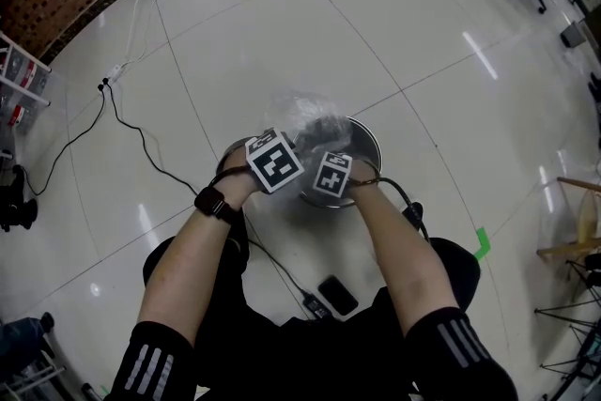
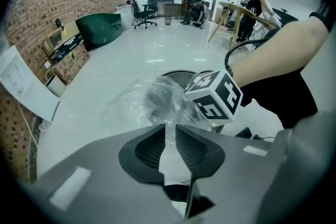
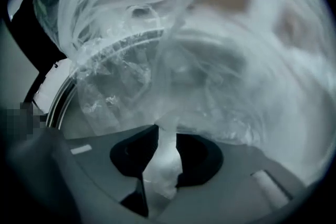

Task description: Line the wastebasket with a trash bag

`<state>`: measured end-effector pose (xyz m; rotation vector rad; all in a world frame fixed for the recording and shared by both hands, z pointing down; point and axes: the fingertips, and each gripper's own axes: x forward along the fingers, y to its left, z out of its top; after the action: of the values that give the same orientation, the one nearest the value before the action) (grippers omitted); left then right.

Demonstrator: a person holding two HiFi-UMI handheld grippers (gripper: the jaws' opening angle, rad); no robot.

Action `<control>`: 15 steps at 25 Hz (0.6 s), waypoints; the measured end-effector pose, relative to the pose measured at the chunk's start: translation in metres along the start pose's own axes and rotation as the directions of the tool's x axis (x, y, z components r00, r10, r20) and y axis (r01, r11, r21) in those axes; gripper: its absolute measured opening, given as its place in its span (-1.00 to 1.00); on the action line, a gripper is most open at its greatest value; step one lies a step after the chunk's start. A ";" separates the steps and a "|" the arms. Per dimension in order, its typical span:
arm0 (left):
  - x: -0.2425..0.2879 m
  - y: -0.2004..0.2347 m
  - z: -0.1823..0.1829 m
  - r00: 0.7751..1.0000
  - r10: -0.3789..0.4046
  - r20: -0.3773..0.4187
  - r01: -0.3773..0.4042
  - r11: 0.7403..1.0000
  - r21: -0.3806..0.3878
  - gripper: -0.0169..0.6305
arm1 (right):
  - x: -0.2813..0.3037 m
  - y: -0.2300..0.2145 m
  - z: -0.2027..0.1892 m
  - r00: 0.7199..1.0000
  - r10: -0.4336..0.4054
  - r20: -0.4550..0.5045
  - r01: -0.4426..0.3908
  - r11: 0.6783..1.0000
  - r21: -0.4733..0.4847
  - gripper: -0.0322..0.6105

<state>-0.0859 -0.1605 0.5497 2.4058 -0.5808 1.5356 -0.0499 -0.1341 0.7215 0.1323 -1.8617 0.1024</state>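
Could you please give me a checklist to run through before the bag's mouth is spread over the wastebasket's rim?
1. The right gripper holds the trash bag: ok, a bunch of film is pinched between its jaws.
2. The left gripper holds the bag: not ok, its jaws stand narrowly apart; whether film runs between them, cannot tell.
3. The bag is over the wastebasket: ok, it bunches above the opening.
4. The bag's mouth is folded over the rim: not ok, bare metal shows in the head view.
5. The bag's bottom is down inside: cannot tell.
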 end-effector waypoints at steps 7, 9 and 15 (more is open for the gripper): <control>0.013 -0.033 0.000 0.994 -0.103 -0.034 0.105 0.992 0.076 -0.56 | -0.058 0.002 0.000 0.999 0.023 0.046 -0.024 1.000 0.018 -0.47; 0.017 -0.036 0.001 0.994 -0.101 -0.033 0.103 0.990 0.093 -0.56 | -0.081 0.003 -0.004 0.999 0.023 0.046 -0.024 1.000 0.006 -0.47; 0.030 -0.051 0.002 0.994 -0.100 -0.054 0.105 0.988 0.114 -0.56 | -0.155 -0.008 -0.013 0.991 -0.094 0.097 0.095 0.995 -0.008 -0.44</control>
<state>-0.0509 -0.1221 0.5768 2.4333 -0.3610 1.6209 0.0084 -0.1341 0.5771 0.2197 -1.9489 0.0184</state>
